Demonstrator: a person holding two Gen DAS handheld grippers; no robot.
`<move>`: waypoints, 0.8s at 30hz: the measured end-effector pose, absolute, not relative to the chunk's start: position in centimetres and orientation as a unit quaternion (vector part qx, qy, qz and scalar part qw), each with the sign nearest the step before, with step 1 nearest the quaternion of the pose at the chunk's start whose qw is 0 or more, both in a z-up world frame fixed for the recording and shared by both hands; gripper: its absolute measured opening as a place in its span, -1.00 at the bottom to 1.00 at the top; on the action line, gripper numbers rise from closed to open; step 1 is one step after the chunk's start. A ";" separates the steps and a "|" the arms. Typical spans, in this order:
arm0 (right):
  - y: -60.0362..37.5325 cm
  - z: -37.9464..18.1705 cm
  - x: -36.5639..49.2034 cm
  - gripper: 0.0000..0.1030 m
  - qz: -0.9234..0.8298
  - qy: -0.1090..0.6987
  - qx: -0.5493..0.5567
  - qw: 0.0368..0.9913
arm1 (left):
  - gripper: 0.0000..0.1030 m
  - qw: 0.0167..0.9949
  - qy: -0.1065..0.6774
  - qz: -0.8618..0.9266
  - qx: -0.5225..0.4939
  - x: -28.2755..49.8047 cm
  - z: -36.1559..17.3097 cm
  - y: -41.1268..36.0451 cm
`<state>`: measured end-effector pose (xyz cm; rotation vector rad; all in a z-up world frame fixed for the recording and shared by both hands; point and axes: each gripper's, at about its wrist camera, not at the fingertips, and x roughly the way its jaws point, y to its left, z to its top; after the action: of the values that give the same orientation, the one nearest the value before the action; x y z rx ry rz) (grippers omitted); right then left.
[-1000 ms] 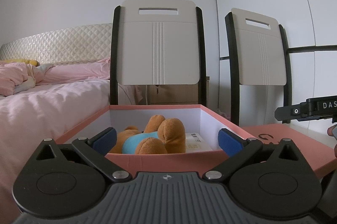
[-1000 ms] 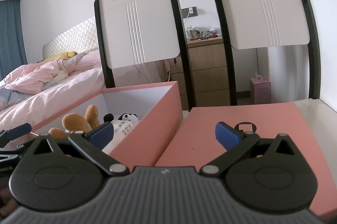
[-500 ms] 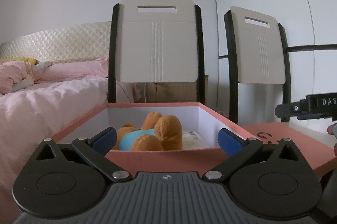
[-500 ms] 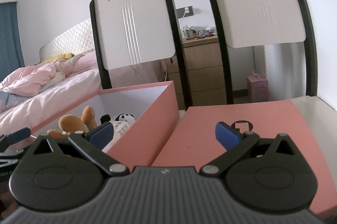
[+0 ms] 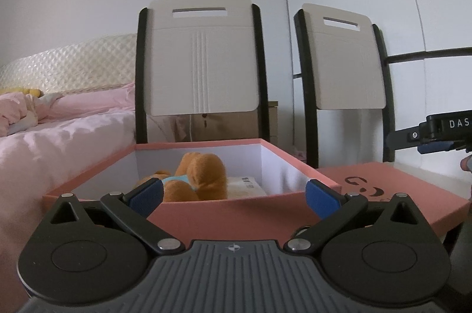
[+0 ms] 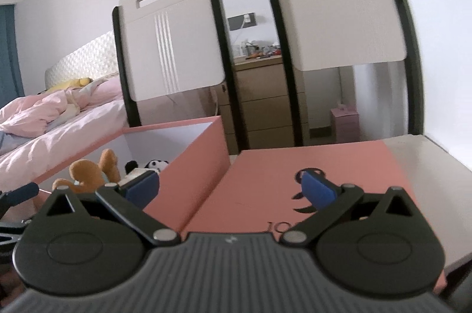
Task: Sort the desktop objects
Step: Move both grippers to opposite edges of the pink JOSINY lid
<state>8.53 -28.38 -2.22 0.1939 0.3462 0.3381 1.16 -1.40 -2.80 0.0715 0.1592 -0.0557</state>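
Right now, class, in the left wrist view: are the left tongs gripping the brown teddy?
No: the left tongs stand open and empty, short of the teddy lying inside the pink box.

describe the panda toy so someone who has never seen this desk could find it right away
Start at the open pink box in front of the two white chairs. Inside it, a brown plush bear lies toward the near side; the panda toy sits beyond it, by the right wall. It is the only black-and-white thing in the box, and smaller than the bear.
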 end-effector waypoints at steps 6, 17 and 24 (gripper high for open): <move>-30.7 -2.7 7.7 1.00 0.143 0.179 0.094 0.969 | 1.00 0.995 0.082 -0.035 0.040 1.0 -3.3 -2.2; -35.9 -4.5 6.7 1.00 0.095 0.205 0.120 0.967 | 1.00 0.993 0.090 -0.058 0.055 0.6 -4.3 -4.1; -38.6 -6.0 6.0 1.00 0.070 0.227 0.123 0.963 | 1.00 0.991 0.106 -0.072 0.048 0.7 -5.1 -4.8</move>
<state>5.99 -38.60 -6.04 0.2495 0.4603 0.1423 0.66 -4.80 -5.13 0.0965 0.2125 -0.1442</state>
